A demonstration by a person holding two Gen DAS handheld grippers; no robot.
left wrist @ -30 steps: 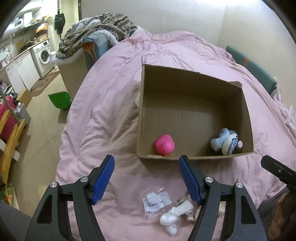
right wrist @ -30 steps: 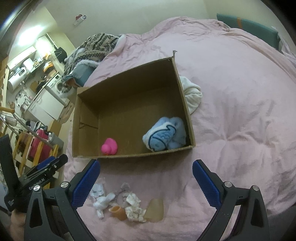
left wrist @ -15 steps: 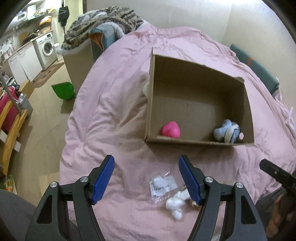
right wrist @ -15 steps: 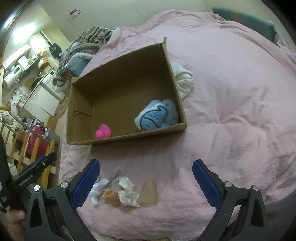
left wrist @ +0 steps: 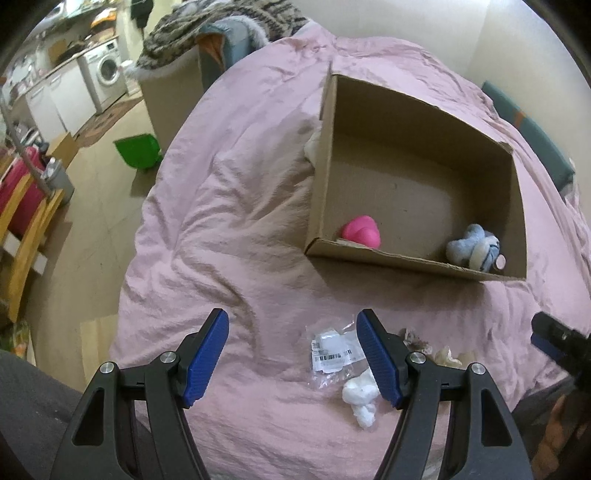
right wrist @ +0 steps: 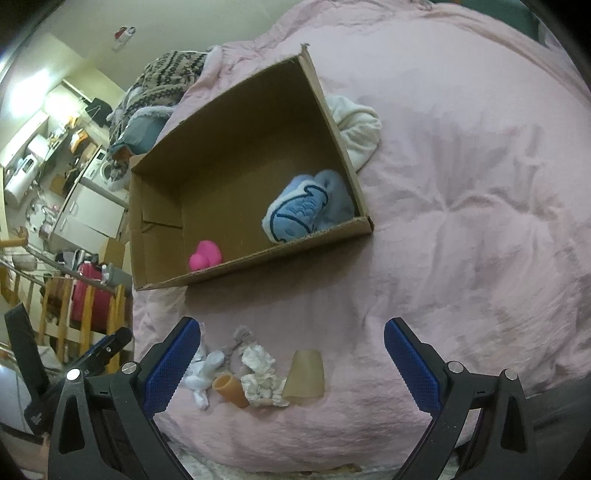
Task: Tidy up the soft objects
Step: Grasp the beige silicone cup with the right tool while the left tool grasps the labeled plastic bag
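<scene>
An open cardboard box (left wrist: 417, 110) (right wrist: 236, 107) lies on a pink duvet. Inside are a pink soft toy (left wrist: 361, 231) (right wrist: 205, 255) and a blue plush (left wrist: 474, 249) (right wrist: 304, 206). In front of the box lie a clear plastic bag (left wrist: 334, 350), a white soft piece (left wrist: 362, 397) (right wrist: 205, 371), a crumpled white cloth (right wrist: 260, 371), an orange cup-like piece (right wrist: 231, 389) and a beige cone (right wrist: 306, 374). My left gripper (left wrist: 293, 350) is open and empty above the duvet, left of the bag. My right gripper (right wrist: 291, 363) is open and empty over the loose pieces.
A white cloth (right wrist: 356, 129) lies against the box's far side. Patterned blankets (left wrist: 207, 22) are piled at the bed's head. Left of the bed are bare floor, a green bin (left wrist: 138, 149), a washing machine (left wrist: 107, 72) and a wooden rack (left wrist: 22, 221).
Both grippers have pulled back from the box toward me, so the box looks farther away and more of the loose pieces show. Both stay open.
</scene>
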